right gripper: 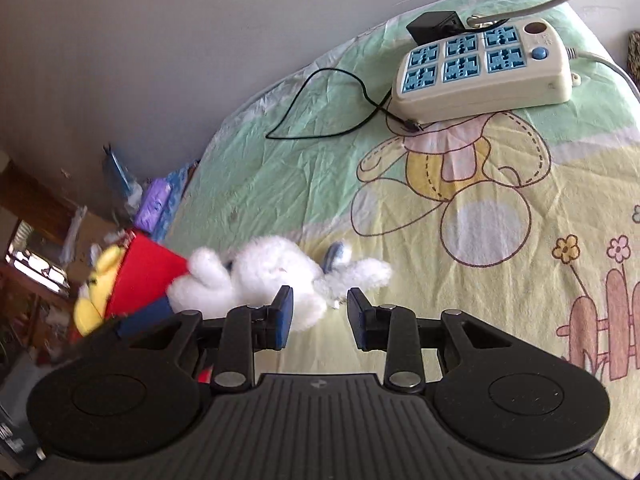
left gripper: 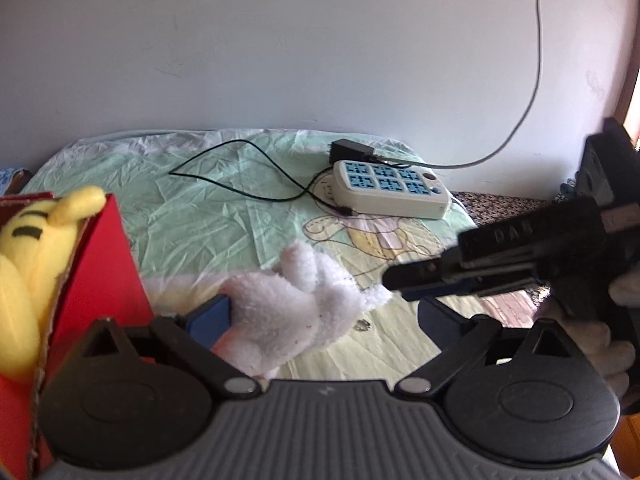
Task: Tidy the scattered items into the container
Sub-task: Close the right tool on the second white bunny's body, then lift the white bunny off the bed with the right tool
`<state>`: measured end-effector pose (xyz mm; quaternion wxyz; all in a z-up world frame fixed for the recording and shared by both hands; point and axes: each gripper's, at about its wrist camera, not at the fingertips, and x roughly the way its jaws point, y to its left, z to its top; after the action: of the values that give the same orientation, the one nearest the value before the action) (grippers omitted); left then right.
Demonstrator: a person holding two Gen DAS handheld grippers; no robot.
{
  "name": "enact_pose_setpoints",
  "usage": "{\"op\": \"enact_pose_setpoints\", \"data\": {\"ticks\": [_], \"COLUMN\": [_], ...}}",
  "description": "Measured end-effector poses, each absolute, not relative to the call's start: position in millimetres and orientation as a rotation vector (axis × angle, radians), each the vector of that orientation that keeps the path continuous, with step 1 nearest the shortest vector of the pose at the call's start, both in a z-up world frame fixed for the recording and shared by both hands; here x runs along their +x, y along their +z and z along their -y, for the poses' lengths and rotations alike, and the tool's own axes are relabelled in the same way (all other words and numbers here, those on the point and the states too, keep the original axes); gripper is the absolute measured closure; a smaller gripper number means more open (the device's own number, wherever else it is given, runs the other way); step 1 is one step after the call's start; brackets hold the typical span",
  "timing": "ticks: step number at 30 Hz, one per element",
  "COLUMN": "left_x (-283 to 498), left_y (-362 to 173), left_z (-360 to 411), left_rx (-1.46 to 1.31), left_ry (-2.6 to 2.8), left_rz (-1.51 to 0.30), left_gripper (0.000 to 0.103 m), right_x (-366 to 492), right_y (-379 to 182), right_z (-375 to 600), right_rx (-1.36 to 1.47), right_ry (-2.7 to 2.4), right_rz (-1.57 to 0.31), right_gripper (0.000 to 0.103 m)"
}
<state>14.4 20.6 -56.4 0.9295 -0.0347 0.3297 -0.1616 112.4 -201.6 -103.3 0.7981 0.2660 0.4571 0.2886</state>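
A bed under a crinkled pastel sheet printed with a cartoon bear (right gripper: 460, 184) fills the space ahead of both claws. To the left of the left gripper (left gripper: 324, 312) stands the red cardboard box (left gripper: 100, 272), open-topped, with a yellow plush toy (left gripper: 28, 264) already poking out of it. Far beyond the claws, toward the wall, lies a cream power strip with blue sockets (left gripper: 390, 190), a black adapter and thin black cable trailing from it — none of that looks like something to tidy.

The thing that matters is the fluffy white plush animal (left gripper: 292, 308). It lies on the sheet between the left claw's spread fingers, crowding the left blue pad (left gripper: 210, 318), with the box just beyond. Its long axis runs roughly across the claw's opening, one limb stretched toward the right gripper (right gripper: 320, 318).

The left claw is wide open, not yet pinching. The right claw is also parted, holding nothing; the toy's body overlaps its left finger and its gap sits by the toy's outstretched limb.

I'd judge the left hand is better placed — the toy is already inside its span, and the box is right beside it.
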Motion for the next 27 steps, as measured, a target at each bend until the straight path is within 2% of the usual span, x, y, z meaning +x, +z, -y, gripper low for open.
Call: {"op": "enact_pose_setpoints", "data": {"ticks": [7,9,14,15,22,27], "left_x": [-20,-27,-19,-13,36,48], "left_y": [-65,-64,-52,-53,-78,-89], "left_z": [3,1,-31,-39,-54,-42], "left_rx": [-0.078,-0.085,-0.222,-0.263,-0.468,-0.469], "left_ry": [-0.54,-0.572,-0.516,-0.489,-0.428,-0.438], "left_rz": [-0.767,-0.783,-0.765,-0.768,-0.841,-0.862], "left_gripper": [0.004,0.004,0.004,0.004,0.004,0.004], "right_x": [118,116,108,106,91,96], "right_y": [-105,-110,-117,-118,-123,-131], "right_z": [190,191,194,195,223,229], "right_rx": [0.599,0.617,0.616,0.604,0.72,0.821], "right_ry": [0.619,0.616,0.614,0.612,0.581,0.571], "right_rz": [-1.032,-1.051,-1.08,-1.084,-1.063,-1.061], "right_gripper": [0.069,0.056,0.054,0.051,0.051,0.05]}}
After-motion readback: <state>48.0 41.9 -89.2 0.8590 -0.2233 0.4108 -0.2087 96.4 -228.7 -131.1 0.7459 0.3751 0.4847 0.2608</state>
